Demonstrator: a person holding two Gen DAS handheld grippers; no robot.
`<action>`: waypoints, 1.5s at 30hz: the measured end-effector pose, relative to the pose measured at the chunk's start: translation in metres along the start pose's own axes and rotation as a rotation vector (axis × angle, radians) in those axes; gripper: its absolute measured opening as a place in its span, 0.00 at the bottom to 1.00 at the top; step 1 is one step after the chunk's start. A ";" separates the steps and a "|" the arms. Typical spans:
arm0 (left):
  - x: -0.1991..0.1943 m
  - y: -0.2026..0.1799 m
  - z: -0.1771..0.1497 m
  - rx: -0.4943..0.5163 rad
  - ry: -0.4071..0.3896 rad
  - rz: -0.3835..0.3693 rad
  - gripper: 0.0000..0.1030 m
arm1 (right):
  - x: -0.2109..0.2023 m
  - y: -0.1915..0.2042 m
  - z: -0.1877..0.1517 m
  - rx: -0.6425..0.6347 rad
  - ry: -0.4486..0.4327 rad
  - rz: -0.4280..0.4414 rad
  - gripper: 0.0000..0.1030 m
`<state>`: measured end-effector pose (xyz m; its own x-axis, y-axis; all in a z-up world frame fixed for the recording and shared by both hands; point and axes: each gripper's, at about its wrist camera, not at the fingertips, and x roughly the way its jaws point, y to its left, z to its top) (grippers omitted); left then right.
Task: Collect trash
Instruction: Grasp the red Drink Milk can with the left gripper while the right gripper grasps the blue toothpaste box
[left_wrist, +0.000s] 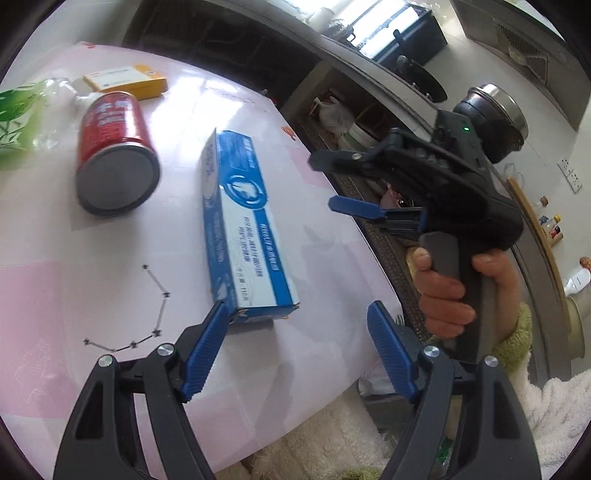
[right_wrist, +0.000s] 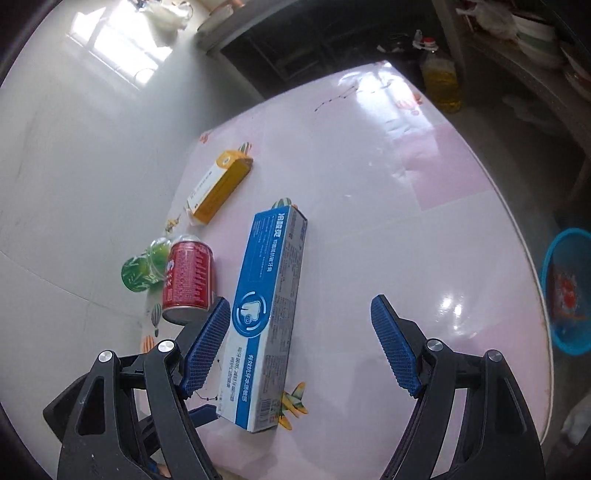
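Left tongs (left_wrist: 297, 332) spread wide, empty, above toothpaste box (left_wrist: 242, 229), right tongs (right_wrist: 301, 334) likewise spread, empty.

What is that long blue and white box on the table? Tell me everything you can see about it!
The blue and white box is a long, thin carton that looks like cardboard, with a tooth picture in a circle and printed writing along its sides. It looks closed and uncrushed. It lies flat on the pink table, beside a red can lying on its side, not touching it. Nothing grips it: the left gripper is open just before its near end.
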<state>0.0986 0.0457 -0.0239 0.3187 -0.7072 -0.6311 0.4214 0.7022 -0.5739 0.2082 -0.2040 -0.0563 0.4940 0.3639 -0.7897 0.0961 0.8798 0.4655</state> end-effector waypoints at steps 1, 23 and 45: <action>-0.004 0.005 0.000 -0.018 -0.011 0.009 0.73 | 0.007 0.009 0.002 -0.026 0.019 -0.011 0.73; -0.024 0.078 0.110 -0.252 -0.137 0.381 0.73 | 0.054 0.042 -0.014 -0.279 0.050 -0.209 0.52; -0.007 0.055 0.089 -0.141 -0.235 0.466 0.65 | 0.031 0.011 -0.023 -0.217 0.008 -0.148 0.50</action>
<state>0.1950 0.0822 -0.0048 0.6332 -0.3059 -0.7110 0.0767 0.9389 -0.3356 0.2047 -0.1758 -0.0845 0.4811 0.2282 -0.8464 -0.0212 0.9683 0.2490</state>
